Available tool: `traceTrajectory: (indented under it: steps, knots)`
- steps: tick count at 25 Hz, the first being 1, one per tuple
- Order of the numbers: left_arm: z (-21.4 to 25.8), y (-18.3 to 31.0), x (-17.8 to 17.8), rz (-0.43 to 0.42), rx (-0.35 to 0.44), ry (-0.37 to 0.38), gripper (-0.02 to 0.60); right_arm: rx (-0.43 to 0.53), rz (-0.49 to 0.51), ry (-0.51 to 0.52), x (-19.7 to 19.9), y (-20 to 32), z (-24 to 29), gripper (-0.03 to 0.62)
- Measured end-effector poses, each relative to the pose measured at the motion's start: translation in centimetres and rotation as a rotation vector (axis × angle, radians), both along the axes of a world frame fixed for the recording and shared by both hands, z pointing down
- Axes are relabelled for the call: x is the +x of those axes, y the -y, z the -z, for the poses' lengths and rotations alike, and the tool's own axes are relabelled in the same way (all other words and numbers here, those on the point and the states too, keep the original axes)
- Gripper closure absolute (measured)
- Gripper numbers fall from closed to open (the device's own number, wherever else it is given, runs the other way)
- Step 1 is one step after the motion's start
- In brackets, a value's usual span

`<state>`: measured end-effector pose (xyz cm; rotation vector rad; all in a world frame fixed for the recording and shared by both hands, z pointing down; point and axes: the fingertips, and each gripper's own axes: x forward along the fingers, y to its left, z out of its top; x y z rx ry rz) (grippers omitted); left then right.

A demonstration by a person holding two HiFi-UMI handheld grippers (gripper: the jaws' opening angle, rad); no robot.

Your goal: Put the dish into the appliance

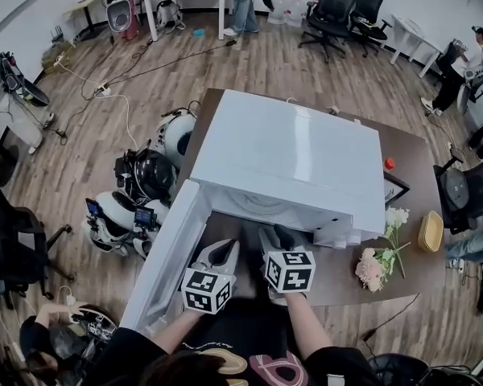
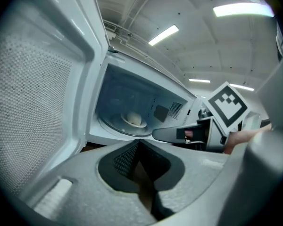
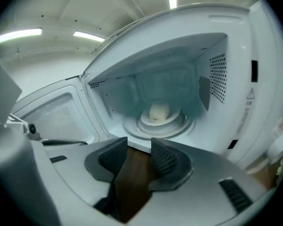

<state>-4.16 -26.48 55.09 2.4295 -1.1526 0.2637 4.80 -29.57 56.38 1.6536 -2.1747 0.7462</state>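
1. Marker cubes on the two grippers sit closest to the head camera, above the person's sleeves, just in front of the appliance's mouth.
2. The left gripper (image 1: 221,249) has its jaws pressed together at the tips, with nothing pinched between them. It hovers by the lower edge of the swung-out door (image 1: 165,256).
3. The right gripper (image 1: 275,236) has its jaws spread. Only the brown table (image 1: 410,175) shows through the gap, so it carries nothing.
4. The appliance is a white microwave (image 1: 290,151) standing on the table, its door hinged out to the person's left and its cavity fully exposed.
5. The dish (image 3: 158,118) lies inside, on the round glass turntable (image 3: 132,126) near the middle of the cavity floor. A pale rounded lump rests on it; what the lump is I cannot tell.
6. Neither gripper touches the dish; both are outside the cavity, near its front sill.
7. Judged from this, the placing itself looks done: the dish is in, upright and clear of the walls.
8. What probably remains is closing the door, with the left gripper best placed for it.
9. A bunch of flowers (image 1: 382,260) and a yellow object (image 1: 431,232) lie on the table to the right, well apart from the work.
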Motion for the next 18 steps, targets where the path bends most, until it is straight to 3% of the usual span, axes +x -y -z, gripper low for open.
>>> traceTrajectory:
  steps: [5,11,18]
  knots:
    - [0.2,-0.4,0.9,-0.031,0.001,-0.011,0.572,0.032,-0.054,0.011,1.2,-2.8,0.3,0.442]
    - [-0.1,-1.7,2.0,-0.076,-0.001,-0.02,0.572,0.038,-0.137,0.016,2.1,-5.9,-1.0,0.496]
    - [-0.1,-2.5,2.7,-0.103,0.002,-0.016,0.572,0.05,-0.162,-0.069,2.7,-7.3,-1.4,0.585]
